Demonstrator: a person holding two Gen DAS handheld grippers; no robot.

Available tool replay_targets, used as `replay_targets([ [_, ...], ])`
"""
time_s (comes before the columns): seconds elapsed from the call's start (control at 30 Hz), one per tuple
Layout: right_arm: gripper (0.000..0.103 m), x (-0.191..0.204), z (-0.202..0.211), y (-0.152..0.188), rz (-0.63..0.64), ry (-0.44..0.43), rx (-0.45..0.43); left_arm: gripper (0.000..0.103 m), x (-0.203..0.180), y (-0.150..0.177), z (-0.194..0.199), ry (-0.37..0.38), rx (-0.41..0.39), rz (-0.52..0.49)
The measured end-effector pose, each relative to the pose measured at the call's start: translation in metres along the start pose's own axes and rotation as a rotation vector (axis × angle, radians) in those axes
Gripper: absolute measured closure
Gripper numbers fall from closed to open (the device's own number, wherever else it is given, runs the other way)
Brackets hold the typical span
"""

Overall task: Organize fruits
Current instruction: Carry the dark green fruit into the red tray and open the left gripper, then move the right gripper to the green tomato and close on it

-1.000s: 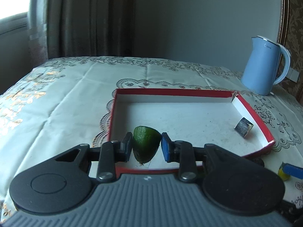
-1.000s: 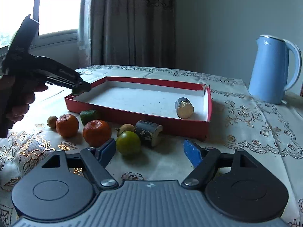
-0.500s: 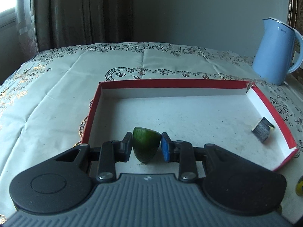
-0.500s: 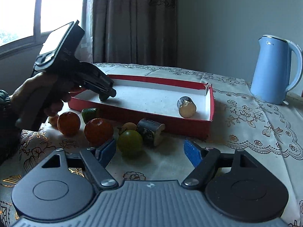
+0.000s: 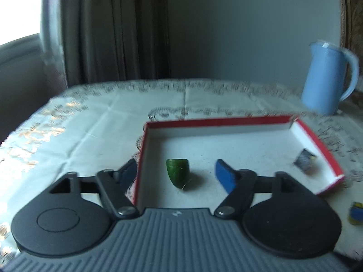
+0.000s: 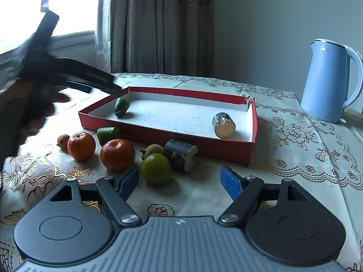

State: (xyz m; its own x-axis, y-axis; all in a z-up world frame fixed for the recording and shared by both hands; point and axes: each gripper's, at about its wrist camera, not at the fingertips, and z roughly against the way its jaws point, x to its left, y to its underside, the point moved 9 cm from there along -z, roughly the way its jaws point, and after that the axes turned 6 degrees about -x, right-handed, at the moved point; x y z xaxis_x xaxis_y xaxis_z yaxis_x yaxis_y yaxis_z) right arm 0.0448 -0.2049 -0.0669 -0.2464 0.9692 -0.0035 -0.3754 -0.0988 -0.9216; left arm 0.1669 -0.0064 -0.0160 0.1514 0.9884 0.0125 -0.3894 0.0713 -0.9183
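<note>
- The green fruit [image 5: 177,172] lies on the floor of the red tray [image 5: 217,121], near its left wall; it looks small, firm and smooth-skinned, likely light and prone to roll, best pinched across its widest middle
- The left gripper [image 5: 175,174] is spread wide, its pads on either side of the fruit and touching nothing; it holds nothing
- The right gripper [image 6: 179,181] is also wide open and empty, low over the surface [image 6: 295,149]
- Just ahead of it lies a yellow-green fruit [image 6: 155,169]; two oranges [image 6: 118,154] beside it; round and slick, so a centred grip seems wise
- A blue kettle [image 6: 326,81] stands well apart
</note>
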Motion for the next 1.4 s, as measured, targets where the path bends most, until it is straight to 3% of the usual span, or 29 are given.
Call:
replay_targets([
  [0.13, 0.022, -0.001, 0.000, 0.000, -0.004, 0.007, 0.001, 0.010, 0.002, 0.016, 0.052, 0.022, -0.047, -0.003],
  [0.33, 0.022, -0.002, 0.004, -0.002, -0.003, 0.015, -0.020, 0.010, -0.004, 0.067, 0.086, 0.051, 0.013, -0.008],
  [0.5, 0.022, -0.008, 0.014, -0.007, -0.027, 0.040, -0.071, 0.010, -0.017, 0.092, 0.086, 0.063, 0.051, -0.054],
  [0.8, 0.022, -0.040, 0.047, 0.011, -0.096, 0.157, -0.055, 0.009, -0.017, 0.099, 0.076, 0.087, 0.074, -0.035],
  [0.93, 0.022, -0.060, 0.039, 0.018, -0.147, 0.229, -0.010, 0.007, -0.016, 0.101, 0.073, 0.089, 0.076, -0.029],
  [1.1, 0.022, -0.063, 0.029, 0.013, -0.183, 0.218, -0.005, 0.005, -0.016, 0.100, 0.070, 0.086, 0.078, -0.027],
  [1.2, 0.027, -0.060, 0.021, 0.008, -0.153, 0.228, 0.003, 0.004, -0.016, 0.101, 0.068, 0.083, 0.077, -0.027],
  [1.4, 0.048, -0.056, 0.006, 0.014, -0.154, 0.218, 0.076, 0.002, -0.015, 0.102, 0.066, 0.087, 0.082, -0.017],
])
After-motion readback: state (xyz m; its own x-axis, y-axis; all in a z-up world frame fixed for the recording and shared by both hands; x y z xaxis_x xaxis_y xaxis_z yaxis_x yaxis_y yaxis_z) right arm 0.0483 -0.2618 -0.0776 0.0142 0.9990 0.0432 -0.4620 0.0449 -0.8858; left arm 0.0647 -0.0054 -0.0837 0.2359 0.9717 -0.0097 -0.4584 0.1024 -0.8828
